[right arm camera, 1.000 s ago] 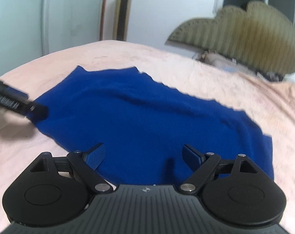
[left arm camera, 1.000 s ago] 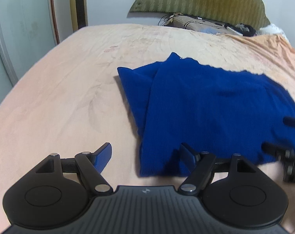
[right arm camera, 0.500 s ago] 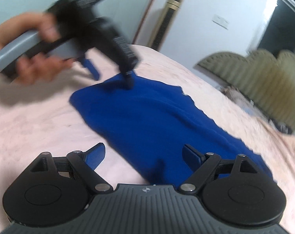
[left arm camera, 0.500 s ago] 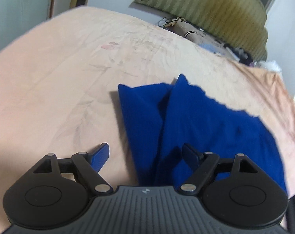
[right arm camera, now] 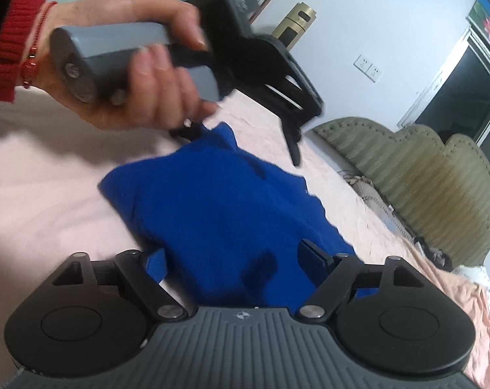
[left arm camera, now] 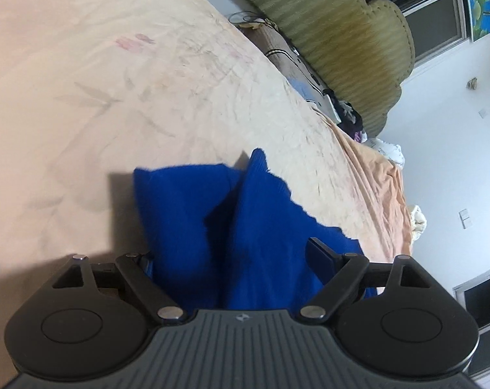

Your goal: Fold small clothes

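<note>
- Fingers of the left gripper (left arm camera: 233, 254) are spread wide and opening, with the blue garment (left arm camera: 245, 227) lying between them; the pads are not pressing on it.
- Fingers of the right gripper (right arm camera: 235, 259) are also spread but closing, blue cloth between them, not yet pinched.
- Blue garment lies partly folded and bunched on the peach bedsheet (left arm camera: 115, 81), well short of the green headboard (left arm camera: 342, 32).
- Beyond the garment in the right wrist view, a hand (right arm camera: 141, 74) with a red cuff grips the other gripper's grey handle.
</note>
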`<state>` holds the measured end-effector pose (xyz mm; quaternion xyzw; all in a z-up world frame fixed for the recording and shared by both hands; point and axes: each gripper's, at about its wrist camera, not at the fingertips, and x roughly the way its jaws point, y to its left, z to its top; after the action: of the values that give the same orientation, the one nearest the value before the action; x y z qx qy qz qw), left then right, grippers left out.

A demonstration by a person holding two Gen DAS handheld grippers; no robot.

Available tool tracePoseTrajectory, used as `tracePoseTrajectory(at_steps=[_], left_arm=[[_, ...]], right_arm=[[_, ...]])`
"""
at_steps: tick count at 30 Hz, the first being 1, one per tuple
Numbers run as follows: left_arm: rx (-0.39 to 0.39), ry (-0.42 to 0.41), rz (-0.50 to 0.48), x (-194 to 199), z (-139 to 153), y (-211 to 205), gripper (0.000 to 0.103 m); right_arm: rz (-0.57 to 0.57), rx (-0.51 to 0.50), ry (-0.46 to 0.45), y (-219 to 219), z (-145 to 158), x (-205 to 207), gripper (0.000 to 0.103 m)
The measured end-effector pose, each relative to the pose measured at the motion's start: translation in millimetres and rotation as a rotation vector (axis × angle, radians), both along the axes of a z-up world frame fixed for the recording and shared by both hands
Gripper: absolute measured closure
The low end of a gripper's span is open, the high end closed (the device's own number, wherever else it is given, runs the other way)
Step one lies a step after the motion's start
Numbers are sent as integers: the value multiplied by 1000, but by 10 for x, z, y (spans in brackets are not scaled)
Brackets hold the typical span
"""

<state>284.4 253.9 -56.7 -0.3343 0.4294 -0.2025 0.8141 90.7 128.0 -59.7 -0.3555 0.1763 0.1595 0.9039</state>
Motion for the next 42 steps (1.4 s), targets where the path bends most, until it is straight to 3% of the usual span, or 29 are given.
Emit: tracePoseTrajectory(at_steps=[8,10,12,15,19,30,42], left_arm=[[76,11,-44,358,56,-226,18],[122,8,-49,400,75,-309,32],[224,1,-62,406,94,-429,66],[294,15,-51,401,96,-502,89],[313,16,-12,331,140,-516,91],[616,-116,14,13,624,-1092,91],[722,-180,22,-155,940,-1605,91]], right_arm=[[47,-28,-2,249,-58,167,57],[59,-20,9,265,-67,176,66],[69,-2,29,241,-63,186,78],[69,39,55,200,-27,184,88],[80,86,54,114,50,123,92],[60,176,2,-346,255,-162,98],[-32,287,-35,-966,356,-436,99]])
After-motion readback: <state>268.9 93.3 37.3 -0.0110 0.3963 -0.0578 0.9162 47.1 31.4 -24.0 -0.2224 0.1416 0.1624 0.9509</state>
